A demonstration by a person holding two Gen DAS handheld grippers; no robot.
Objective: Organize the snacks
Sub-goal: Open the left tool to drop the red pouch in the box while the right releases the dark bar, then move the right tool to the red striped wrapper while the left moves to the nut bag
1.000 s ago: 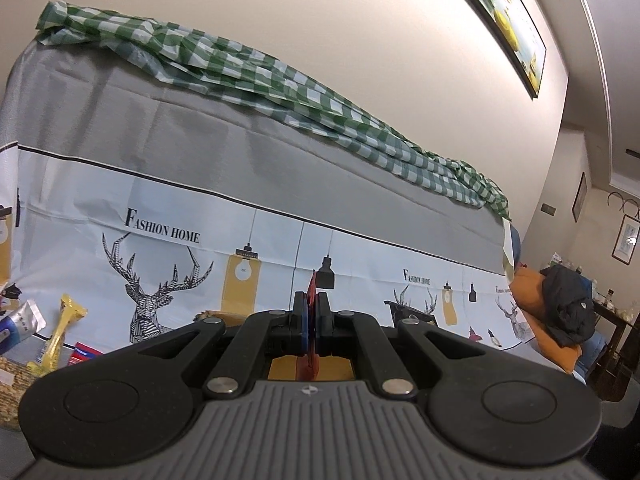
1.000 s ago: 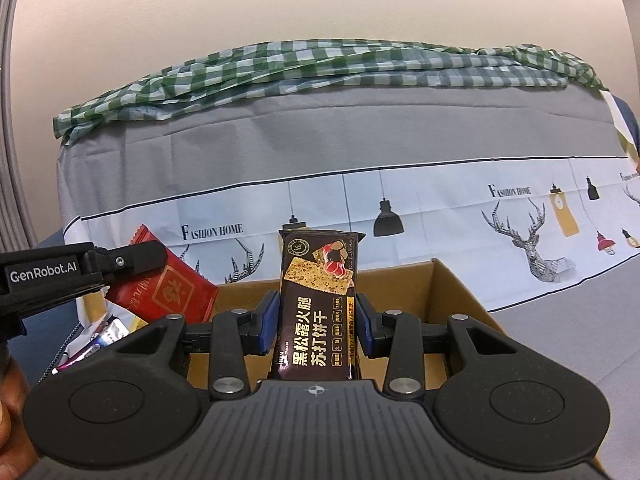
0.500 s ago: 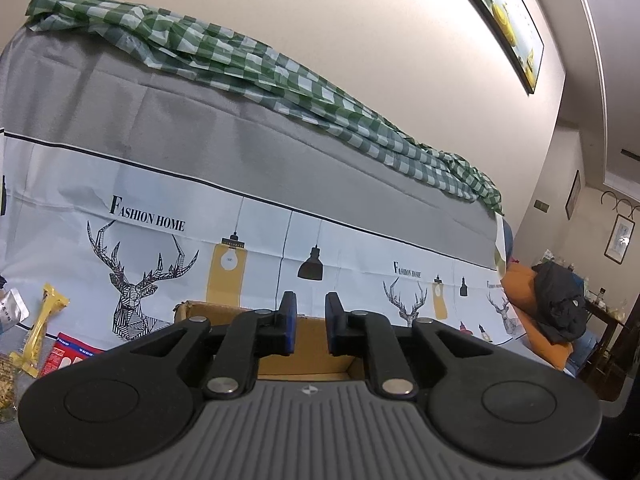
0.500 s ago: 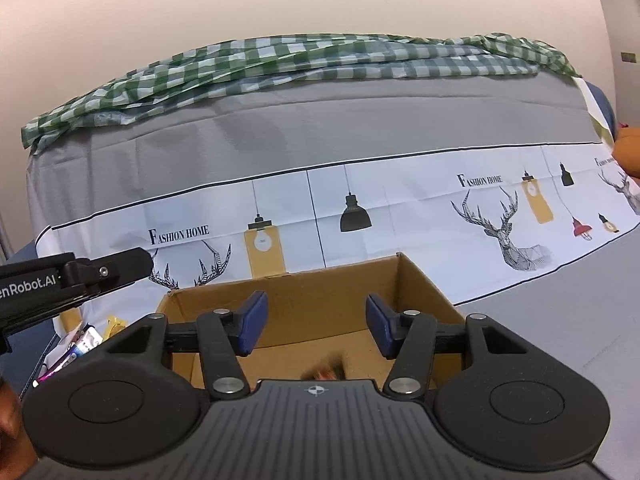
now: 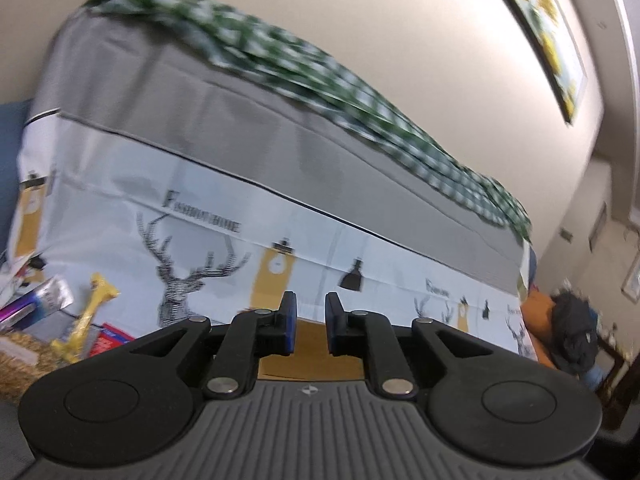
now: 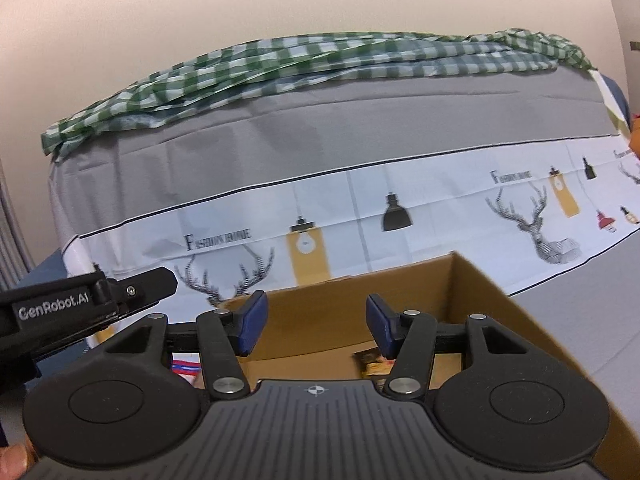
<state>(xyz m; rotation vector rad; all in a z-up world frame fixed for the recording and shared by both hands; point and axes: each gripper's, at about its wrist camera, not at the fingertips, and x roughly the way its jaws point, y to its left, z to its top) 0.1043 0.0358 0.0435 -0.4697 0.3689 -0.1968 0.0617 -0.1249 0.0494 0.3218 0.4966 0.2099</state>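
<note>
Hand-held gripper on our right gapes empty over the brown cardboard box; our left hand-held gripper gapes too. Crinkly foil snack packets lie left, light and slippery; we'd pinch them mid-body.

Left tongs: jaws parted by a narrow gap, blue-padded fingertips upright and parallel, nothing between them; linkage arms fold symmetrically back to the black ribbed body. Right tongs: jaws spread wide, blue pads angled outward, nothing gripped. In the right wrist view, the black side of the left tongs, lettered "GenRobot.AI", projects in from the left edge, level with the right tongs and just beside them.
</note>
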